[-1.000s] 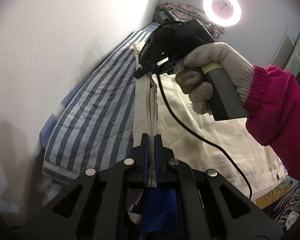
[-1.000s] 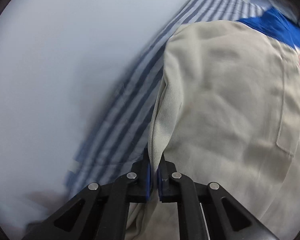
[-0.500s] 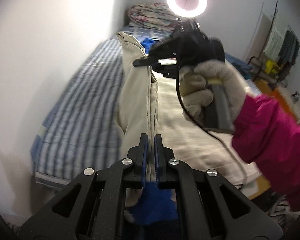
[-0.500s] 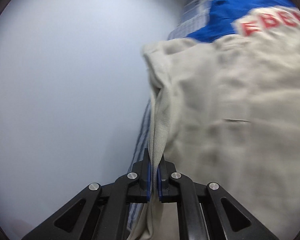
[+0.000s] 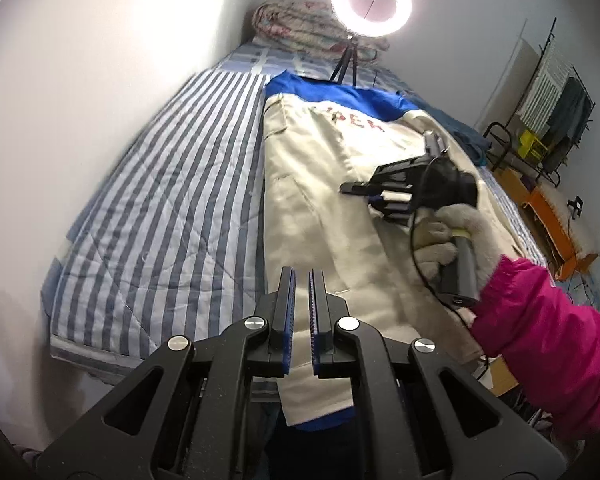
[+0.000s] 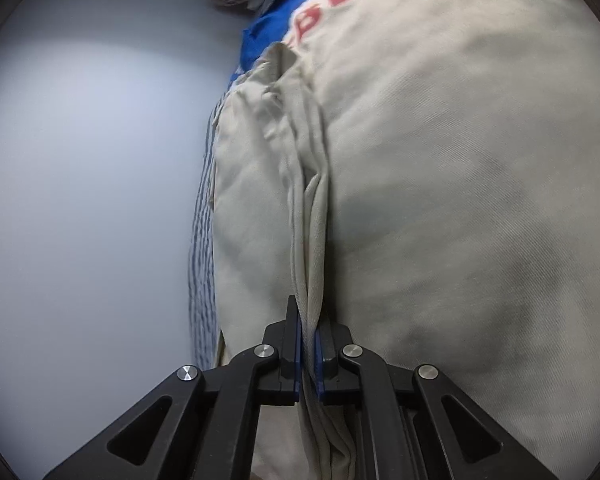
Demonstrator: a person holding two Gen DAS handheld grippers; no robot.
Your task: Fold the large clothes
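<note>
1. the beige garment (image 5: 324, 208) with blue trim now lies folded lengthwise on the bed (image 5: 172, 216), its long folded edge running along the bed's middle, its blue collar end toward the head of the bed.
2. the right gripper (image 5: 350, 189) has swung across from the wall side and now sits low over the garment, near the red lettering; a second ago it held the cloth up above the striped cover.
3. its jaws are pinched nearly closed on a bunched ridge of beige cloth (image 6: 308, 264) (the wrist view shows the fabric running straight between the pads).
4. the left gripper (image 5: 302, 320) is also narrow, clamped on the hem end at the foot edge of the bed; it has barely shifted.
5. compared with the earlier frame, the side panel that hung upright between the two grippers is laid over the body of the garment.
6. judgement: the first lengthwise fold looks nearly placed; releasing and smoothing would likely come next.
</note>
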